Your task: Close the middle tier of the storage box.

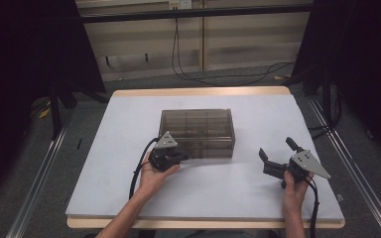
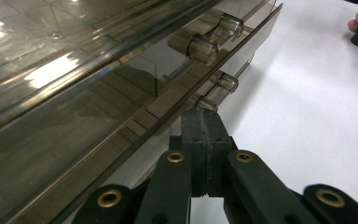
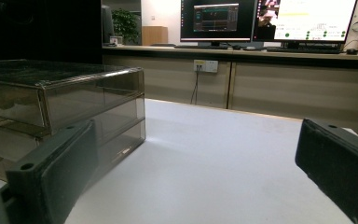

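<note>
your left gripper [image 2: 204, 122] had its jaws pressed together at a lower drawer knob [image 2: 207, 102] of the smoky plastic drawer box [image 1: 197, 133] at mid-table, right gripper [image 1: 277, 157] spread and idle beside it, so i'd have confirmed the pinch, then pulled straight out.

Nothing legible anywhere — the two monitors [image 3: 270, 21] at the back are lit with windows, but their writing is far too small to read.
</note>
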{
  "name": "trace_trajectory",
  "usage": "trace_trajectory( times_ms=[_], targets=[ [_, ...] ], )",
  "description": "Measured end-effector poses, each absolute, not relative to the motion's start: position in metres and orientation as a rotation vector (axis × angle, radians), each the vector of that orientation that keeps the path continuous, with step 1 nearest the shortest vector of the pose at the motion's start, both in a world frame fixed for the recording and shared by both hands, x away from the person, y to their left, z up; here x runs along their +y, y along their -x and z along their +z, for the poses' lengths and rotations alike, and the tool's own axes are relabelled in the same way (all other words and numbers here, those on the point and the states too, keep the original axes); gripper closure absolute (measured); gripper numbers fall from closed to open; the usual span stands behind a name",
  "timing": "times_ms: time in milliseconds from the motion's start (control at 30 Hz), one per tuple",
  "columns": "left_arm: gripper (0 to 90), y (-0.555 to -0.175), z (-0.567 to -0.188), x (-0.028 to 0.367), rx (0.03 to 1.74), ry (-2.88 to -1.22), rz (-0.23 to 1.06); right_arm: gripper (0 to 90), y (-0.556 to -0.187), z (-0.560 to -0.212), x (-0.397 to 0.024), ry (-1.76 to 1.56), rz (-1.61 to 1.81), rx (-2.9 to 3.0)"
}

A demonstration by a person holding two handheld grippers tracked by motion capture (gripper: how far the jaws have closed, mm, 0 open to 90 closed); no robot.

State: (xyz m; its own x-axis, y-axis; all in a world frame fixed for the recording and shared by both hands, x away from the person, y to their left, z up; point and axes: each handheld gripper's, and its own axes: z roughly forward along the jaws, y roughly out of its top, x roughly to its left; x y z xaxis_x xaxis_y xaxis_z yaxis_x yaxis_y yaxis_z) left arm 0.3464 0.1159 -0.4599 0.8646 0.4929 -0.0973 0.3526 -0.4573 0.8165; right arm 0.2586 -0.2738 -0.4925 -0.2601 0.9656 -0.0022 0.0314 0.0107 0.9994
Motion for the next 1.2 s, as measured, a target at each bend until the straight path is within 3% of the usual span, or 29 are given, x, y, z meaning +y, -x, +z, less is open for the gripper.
trace_trajectory(
  times_ms=[967, 1200],
  targets=[
    [87.9, -0.3526, -0.4643, 0.1153, 0.631, -2.094, 0.192, 0.0, -0.2587, -0.4925, -0.2735, -1.096, 1.377, 1.430],
    [76.4, -0.3505, -0.4633, 0.1168, 0.616, -2.113, 0.169, 0.0, -0.2586, -0.4925, -0.2736, -1.094, 1.379, 1.431]
  ],
)
